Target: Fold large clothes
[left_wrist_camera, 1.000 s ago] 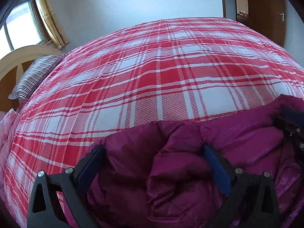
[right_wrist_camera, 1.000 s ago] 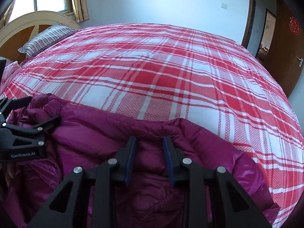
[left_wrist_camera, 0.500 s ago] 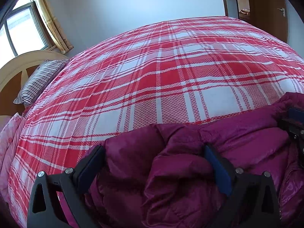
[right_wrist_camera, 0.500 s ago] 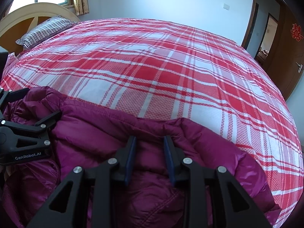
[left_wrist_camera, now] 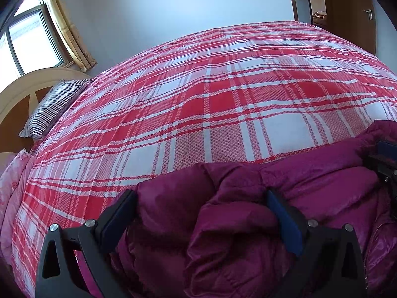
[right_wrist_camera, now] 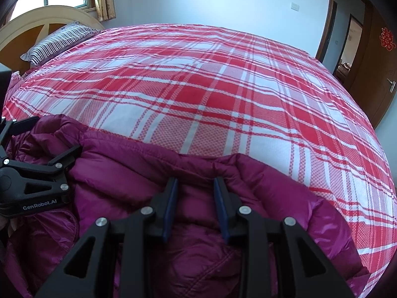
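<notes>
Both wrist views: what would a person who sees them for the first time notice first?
The red and white plaid bedspread fills most of both views. At its near edge lies a puffy magenta down jacket, bunched up. The right tool pinches a fold of it, while the left tool is spread wide around a thick bulge. A striped pillow lies at the wooden headboard, far left.

A wide bed (right_wrist_camera: 198,94) covered in a red-and-white plaid sheet is filling the room. A striped pillow (right_wrist_camera: 57,42) is leaning against a curved wooden headboard (right_wrist_camera: 37,19). Daylight is coming through a curtained window (left_wrist_camera: 27,39). Pale blue walls (right_wrist_camera: 211,0) are meeting a brown wooden door (right_wrist_camera: 377,69).
</notes>
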{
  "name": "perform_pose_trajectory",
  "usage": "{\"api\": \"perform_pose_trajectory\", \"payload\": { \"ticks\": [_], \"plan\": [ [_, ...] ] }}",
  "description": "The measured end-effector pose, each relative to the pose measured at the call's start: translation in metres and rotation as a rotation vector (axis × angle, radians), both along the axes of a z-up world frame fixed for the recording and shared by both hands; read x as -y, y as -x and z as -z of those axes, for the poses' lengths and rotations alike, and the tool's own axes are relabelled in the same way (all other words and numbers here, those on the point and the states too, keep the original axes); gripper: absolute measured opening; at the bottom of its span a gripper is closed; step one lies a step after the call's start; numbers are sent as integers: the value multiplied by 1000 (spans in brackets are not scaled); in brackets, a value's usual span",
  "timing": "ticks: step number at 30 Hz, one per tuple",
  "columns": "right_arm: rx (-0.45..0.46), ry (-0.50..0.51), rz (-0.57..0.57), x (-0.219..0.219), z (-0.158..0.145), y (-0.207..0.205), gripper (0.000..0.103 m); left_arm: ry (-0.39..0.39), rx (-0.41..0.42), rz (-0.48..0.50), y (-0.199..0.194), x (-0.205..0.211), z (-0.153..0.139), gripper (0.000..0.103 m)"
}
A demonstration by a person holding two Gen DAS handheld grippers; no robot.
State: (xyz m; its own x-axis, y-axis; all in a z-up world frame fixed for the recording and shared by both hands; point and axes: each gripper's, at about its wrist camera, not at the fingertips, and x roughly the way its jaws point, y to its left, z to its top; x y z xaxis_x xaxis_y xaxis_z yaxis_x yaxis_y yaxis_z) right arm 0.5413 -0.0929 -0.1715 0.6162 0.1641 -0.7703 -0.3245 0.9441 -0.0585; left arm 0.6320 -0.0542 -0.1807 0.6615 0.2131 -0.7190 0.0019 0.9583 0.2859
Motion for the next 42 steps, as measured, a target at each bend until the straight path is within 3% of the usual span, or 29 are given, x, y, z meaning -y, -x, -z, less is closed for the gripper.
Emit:
{"api": "perform_pose_trajectory", "payload": {
  "ticks": [9,12,16,18,20,23,26,28,30,37,42],
  "plan": [
    [-1,-6,0,1,0,0,33,-5,2,0,-1,0,0,103],
    [-3,-20,1,3,1,-1,33,39,-6,-1,-2,-6,-5,102],
    [0,-20,2,3,1,-1,33,57,54,-44,5,-10,-32,102],
    [1,-21,1,2,1,-1,33,107,106,-28,11,-2,-56,102],
    [1,-31,2,4,1,-1,33,153,92,10,11,9,-64,102],
    [0,-43,2,5,0,0,33,171,27,57,5,32,-53,102],
    [1,-48,1,6,0,0,33,140,-46,42,-5,40,-22,102],
    [9,-35,0,4,0,1,33,219,-96,-17,-16,23,-9,102],
    [6,-43,0,5,0,1,33,264,-103,-13,-19,16,-3,102],
    [-12,-92,-2,10,0,-1,33,209,-76,-2,-14,23,3,103],
    [-11,-72,-2,7,1,-1,33,229,-76,-1,-15,19,3,103]
  ]
}}
